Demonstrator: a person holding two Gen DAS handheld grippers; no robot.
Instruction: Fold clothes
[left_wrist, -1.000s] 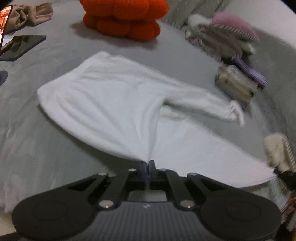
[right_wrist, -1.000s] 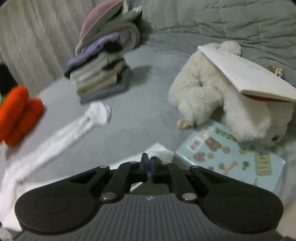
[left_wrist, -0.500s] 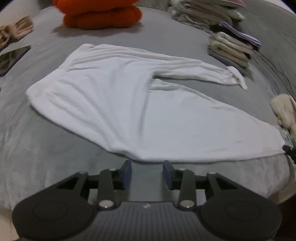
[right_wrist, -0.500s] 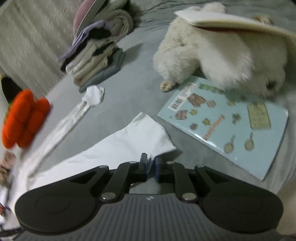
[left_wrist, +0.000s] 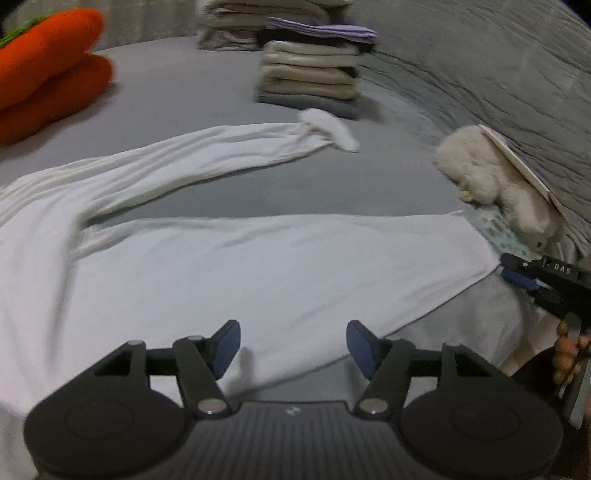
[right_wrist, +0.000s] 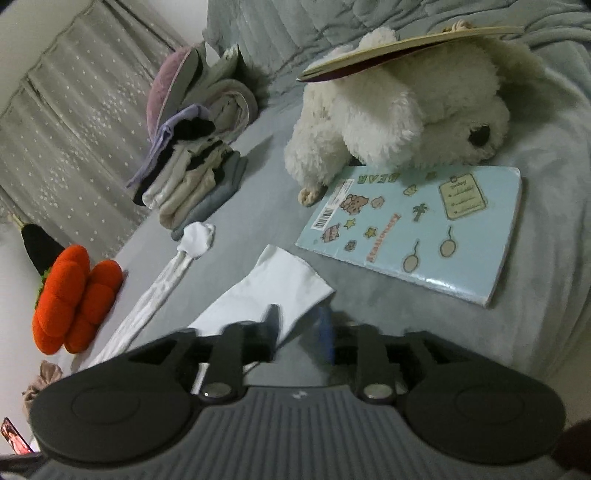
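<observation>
Grey bedding (left_wrist: 192, 96) covered the whole work surface, backed by a quilted grey cover (left_wrist: 491, 70) and, in the right wrist view, a pale star-dotted curtain (right_wrist: 70, 122). One white long-sleeved garment (left_wrist: 258, 266) lay spread flat straight ahead of both tools, its single visible sleeve (left_wrist: 207, 155) stretched away beyond the left gripper (left_wrist: 293, 345), cuff lying just short of the folded stack. The left gripper hung low over the near hem with its jaws spread wide, holding nothing, cloth showing in the gap between the blue pads. The right gripper (right_wrist: 297, 334) sat low and tilted at the garment's far corner (right_wrist: 284, 284), jaws parted by a small gap; the picture was blurred there, but no cloth was pinched between them. From the left wrist view the right gripper (left_wrist: 524, 275) showed to the right, its tips just beside the garment's edge, with fingers of the person's hand (left_wrist: 567, 354) wrapped on its handle. Ahead of the right gripper lay one light-blue picture book (right_wrist: 417, 232), with one white plush dog (right_wrist: 399, 118) resting partly on it and one thin open book (right_wrist: 402, 48) lying across the plush's back. Ahead and left stood one stack of folded clothes (right_wrist: 192, 177), a second looser pile (right_wrist: 199, 85) behind it. One orange plush pumpkin (right_wrist: 74, 299) sat far left.
</observation>
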